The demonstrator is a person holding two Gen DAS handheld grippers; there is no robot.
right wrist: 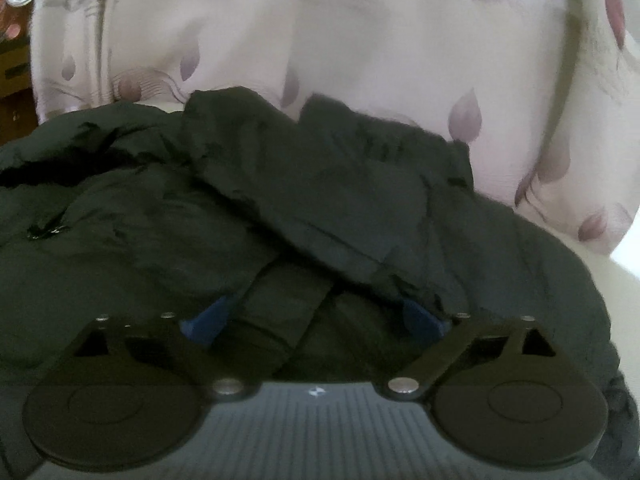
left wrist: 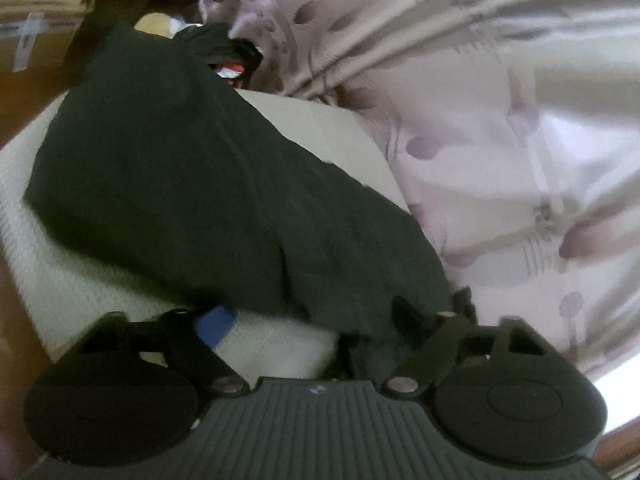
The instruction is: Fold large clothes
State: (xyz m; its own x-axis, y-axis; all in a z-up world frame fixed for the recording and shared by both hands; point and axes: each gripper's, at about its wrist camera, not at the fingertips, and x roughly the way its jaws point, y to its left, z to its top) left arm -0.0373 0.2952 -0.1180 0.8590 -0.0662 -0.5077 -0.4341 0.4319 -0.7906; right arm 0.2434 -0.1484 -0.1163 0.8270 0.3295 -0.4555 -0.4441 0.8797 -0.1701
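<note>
1. No readable writing is found; only a small pale emblem (right wrist: 316, 391) is seen on the ribbed gripper body, too small to be made out.
2. In the left wrist view, the dark garment (left wrist: 168, 168) is seen lying across a cream cushion (left wrist: 72, 280), beside a floral curtain (left wrist: 500, 140); cardboard boxes (left wrist: 36, 12) are shown only here.
3. The left gripper (left wrist: 320, 328) is held apart, garment cloth bunched at its right finger; whether it is pinched cannot be told.
4. In the right wrist view, the right gripper (right wrist: 316, 320) is spread wide over the crumpled garment, nothing clamped.

Black linkage arms with silver screws, round black discs, ribbed grey housing, blue-padded fingers (right wrist: 208, 320).
</note>
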